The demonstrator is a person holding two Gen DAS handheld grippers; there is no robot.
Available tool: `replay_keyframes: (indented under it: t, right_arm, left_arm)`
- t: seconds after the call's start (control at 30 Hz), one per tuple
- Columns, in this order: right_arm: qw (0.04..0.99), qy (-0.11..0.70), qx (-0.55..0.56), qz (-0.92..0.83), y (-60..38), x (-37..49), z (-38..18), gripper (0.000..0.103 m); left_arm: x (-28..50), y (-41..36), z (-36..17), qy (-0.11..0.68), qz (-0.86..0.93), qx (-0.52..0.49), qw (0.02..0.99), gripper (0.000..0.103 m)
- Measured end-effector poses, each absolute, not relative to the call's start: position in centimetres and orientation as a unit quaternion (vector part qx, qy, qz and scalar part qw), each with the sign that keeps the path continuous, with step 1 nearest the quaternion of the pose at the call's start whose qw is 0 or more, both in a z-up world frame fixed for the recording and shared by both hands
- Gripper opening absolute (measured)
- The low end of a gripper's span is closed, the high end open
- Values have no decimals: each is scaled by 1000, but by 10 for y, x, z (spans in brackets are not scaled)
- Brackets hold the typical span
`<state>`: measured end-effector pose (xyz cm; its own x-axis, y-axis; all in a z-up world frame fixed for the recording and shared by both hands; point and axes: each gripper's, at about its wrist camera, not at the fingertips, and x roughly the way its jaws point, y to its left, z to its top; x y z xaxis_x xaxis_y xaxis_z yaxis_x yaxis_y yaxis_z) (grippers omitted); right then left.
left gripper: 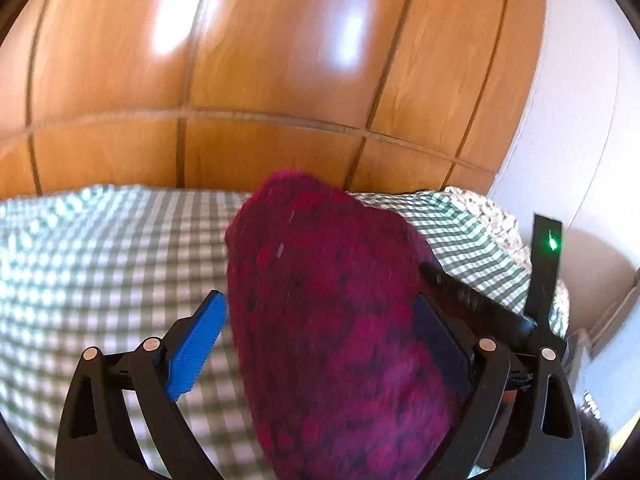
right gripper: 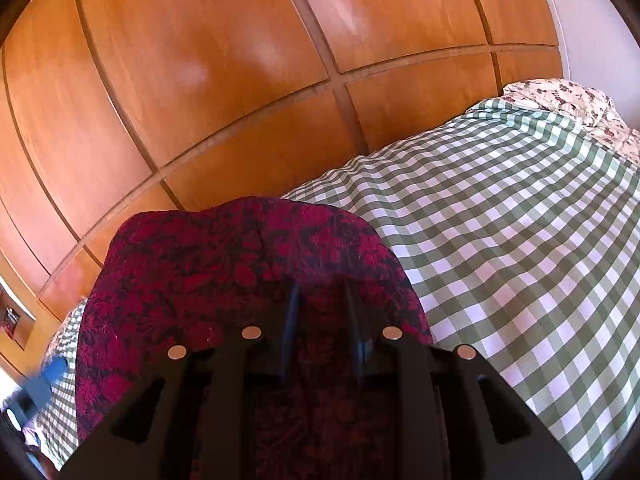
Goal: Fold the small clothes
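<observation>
1. The garment (right gripper: 248, 280), dark red, is lifted over the bed (right gripper: 520, 240), nipped between the right gripper's (right gripper: 320, 304) narrow fingers.
2. The left gripper's (left gripper: 320, 344) fingers stand wide around the cloth, apparently not pressing.
3. No fold shows; folding seems wholly left.

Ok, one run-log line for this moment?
left gripper: open around red garment | right gripper: shut on red garment | surface: checked bedspread

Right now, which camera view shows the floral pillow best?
The right wrist view: the floral pillow lies sharp and unobstructed at the head of the checked bedspread. The left wrist view shows only a blurred sliver of it at the bed's far edge.
</observation>
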<state>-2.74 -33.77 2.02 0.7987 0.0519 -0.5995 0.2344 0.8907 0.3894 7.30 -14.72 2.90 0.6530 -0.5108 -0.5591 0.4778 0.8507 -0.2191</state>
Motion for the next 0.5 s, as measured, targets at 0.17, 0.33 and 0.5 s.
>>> replay_keyframes:
  t: [0.17, 0.33, 0.5]
  right_arm:
    - [923, 311, 223, -52, -335, -27, 22, 22]
    - [919, 311, 239, -46, -337, -28, 21, 22]
    - [919, 320, 225, -47, -328, -14, 19, 22]
  left_arm:
    - [115, -189, 24, 357, -246, 29, 901, 79]
    - [152, -201, -2, 390, -199, 46, 898, 79]
    - [179, -184, -43, 422, -206, 9, 883, 79]
